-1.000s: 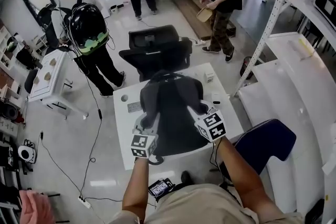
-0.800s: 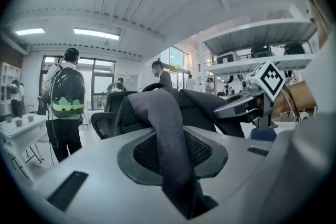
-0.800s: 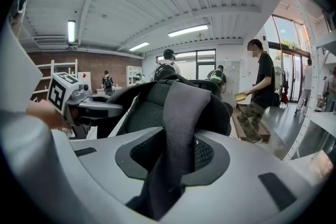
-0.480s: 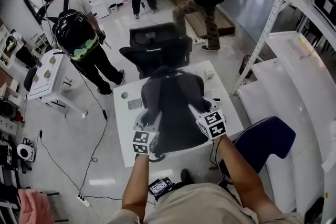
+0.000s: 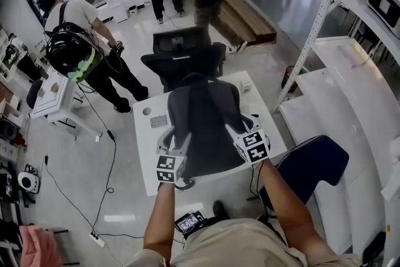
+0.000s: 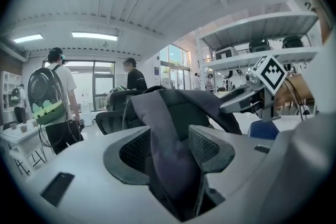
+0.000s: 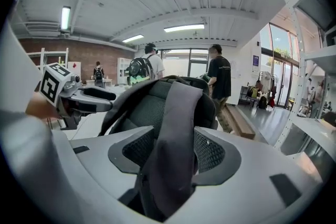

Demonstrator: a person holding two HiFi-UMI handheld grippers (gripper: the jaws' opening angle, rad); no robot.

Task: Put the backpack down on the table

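Already the dark grey fabric backpack [image 5: 203, 128] lies flat on the white rectangular table [image 5: 149, 148]. Its mesh-padded back panel faces up, its top handle points toward the far edge, and it covers most of the tabletop between the two grippers. As far as these views show, the setting-down itself looks done: the bag's weight appears to rest on the table rather than hang from the straps. What I judge to be left is letting go and drawing both tools clear.

The left gripper [image 5: 171, 142] sits at the bag's near left corner. Its jaws are opening, and one grey padded shoulder strap [image 6: 169, 162] runs up between them. The mesh face of each pad shows beside the strap, so it looks loose rather than pinched. The right gripper [image 5: 236, 130], at the near right corner, is likewise opening and stands a little wider. The other shoulder strap [image 7: 176, 136] lies slack between its pads, unclamped.

Beyond the table stands a black mesh office chair [image 5: 184, 59], and a small white box [image 5: 245, 85] sits near the table's far right corner. A dark blue chair [image 5: 312, 166] is off to the right, and several people stand farther back in the room.
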